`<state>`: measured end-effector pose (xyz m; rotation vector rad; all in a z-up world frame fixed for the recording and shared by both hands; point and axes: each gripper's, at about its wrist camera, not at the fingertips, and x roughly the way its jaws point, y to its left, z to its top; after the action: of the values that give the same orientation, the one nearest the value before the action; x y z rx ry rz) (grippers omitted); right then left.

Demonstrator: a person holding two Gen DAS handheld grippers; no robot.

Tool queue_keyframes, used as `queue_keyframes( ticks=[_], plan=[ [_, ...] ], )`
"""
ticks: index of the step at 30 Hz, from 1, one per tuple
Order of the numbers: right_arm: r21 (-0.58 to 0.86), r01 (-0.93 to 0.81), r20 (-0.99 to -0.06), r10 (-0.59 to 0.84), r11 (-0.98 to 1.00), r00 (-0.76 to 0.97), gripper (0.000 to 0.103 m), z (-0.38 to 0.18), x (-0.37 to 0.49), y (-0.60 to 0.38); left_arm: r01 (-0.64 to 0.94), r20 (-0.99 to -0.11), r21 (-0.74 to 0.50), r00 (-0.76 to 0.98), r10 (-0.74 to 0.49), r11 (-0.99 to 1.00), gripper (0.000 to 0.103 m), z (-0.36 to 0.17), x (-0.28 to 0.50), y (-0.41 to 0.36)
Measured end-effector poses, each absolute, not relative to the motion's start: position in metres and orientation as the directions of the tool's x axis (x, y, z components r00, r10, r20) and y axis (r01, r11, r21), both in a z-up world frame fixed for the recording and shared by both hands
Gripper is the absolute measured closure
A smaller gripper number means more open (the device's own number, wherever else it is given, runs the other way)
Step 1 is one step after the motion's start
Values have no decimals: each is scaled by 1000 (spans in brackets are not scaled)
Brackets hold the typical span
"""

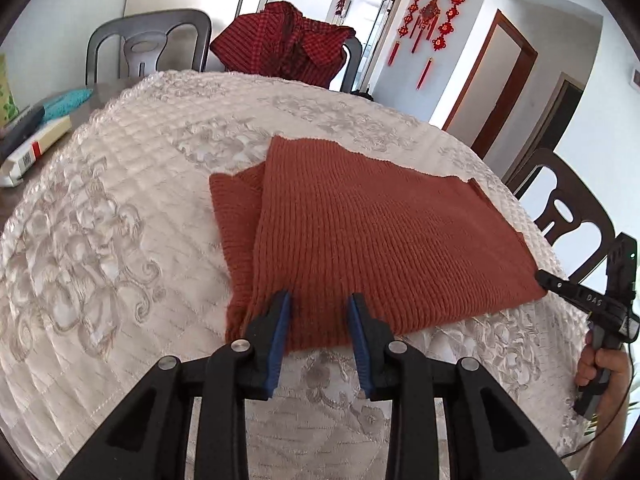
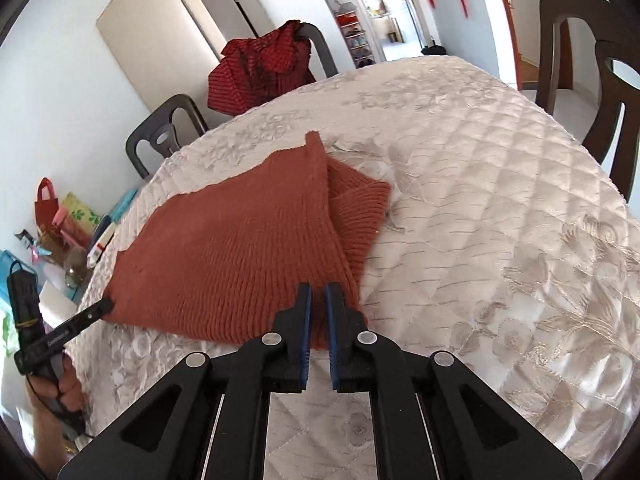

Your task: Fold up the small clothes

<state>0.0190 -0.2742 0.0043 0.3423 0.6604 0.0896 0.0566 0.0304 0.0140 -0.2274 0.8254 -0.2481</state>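
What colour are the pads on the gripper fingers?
Blue pads on black fingers, clearest in the left wrist view.

The rust knit garment (image 2: 240,248) hides its folded-under layers; sleeve ends unseen.

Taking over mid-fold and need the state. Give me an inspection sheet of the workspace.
Surface: round table under a quilted cream cloth.
Job's things: rust knit garment, partly folded, lying flat.
Clutter: box and teal item at the table edge; bags beyond it.
Grippers: left gripper partly closed over the garment's near edge; right gripper shut on the opposite near corner.
Cables: thin black lead beneath the right hand.
Surroundings: chairs, red checked garment over one.
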Motion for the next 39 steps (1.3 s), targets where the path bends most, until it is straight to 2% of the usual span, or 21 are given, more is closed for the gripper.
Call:
queue_keyframes(
  ticks=[5, 10, 13, 15, 16, 20, 24, 27, 30, 34, 39],
  plan=[
    [309, 14, -584, 178, 951, 792, 97, 14, 15, -262, 132, -695, -281, 655, -297, 950, 70, 20, 49, 29],
    [266, -70, -567, 214, 961, 795, 95, 26, 17, -234, 178, -654, -260, 691, -309, 949, 70, 39, 48, 8],
    [233, -88, -599, 214, 968, 772, 95, 19, 27, -222, 155, -669, -243, 688, -281, 958, 70, 36, 59, 3],
    [209, -94, -662, 211, 973, 720, 95, 7, 35, -217, 122, -703, -221, 668, -244, 968, 70, 25, 64, 6],
    [205, -104, -649, 214, 973, 730, 95, 7, 32, -218, 112, -715, -218, 657, -237, 970, 70, 20, 64, 10],
    [241, -107, -618, 237, 965, 750, 95, 16, 24, -229, 126, -698, -256, 662, -274, 958, 70, 22, 56, 18],
    [277, -69, -567, 221, 958, 793, 95, 27, 36, -245, 96, -662, -253, 708, -245, 963, 70, 34, 64, 22],
    [284, 5, -609, 177, 959, 773, 95, 17, 53, -257, 72, -694, -254, 681, -234, 964, 70, 20, 75, 26],
    [396, 20, -589, 237, 918, 773, 95, 11, 53, -276, 90, -682, -267, 686, -254, 960, 70, 20, 68, 29],
    [383, 10, -566, 226, 924, 793, 95, 22, 49, -273, 121, -666, -262, 695, -270, 957, 70, 30, 69, 25],
    [367, -1, -562, 222, 930, 796, 95, 26, 68, -268, 100, -658, -237, 715, -235, 966, 70, 34, 93, 24]
  ],
)
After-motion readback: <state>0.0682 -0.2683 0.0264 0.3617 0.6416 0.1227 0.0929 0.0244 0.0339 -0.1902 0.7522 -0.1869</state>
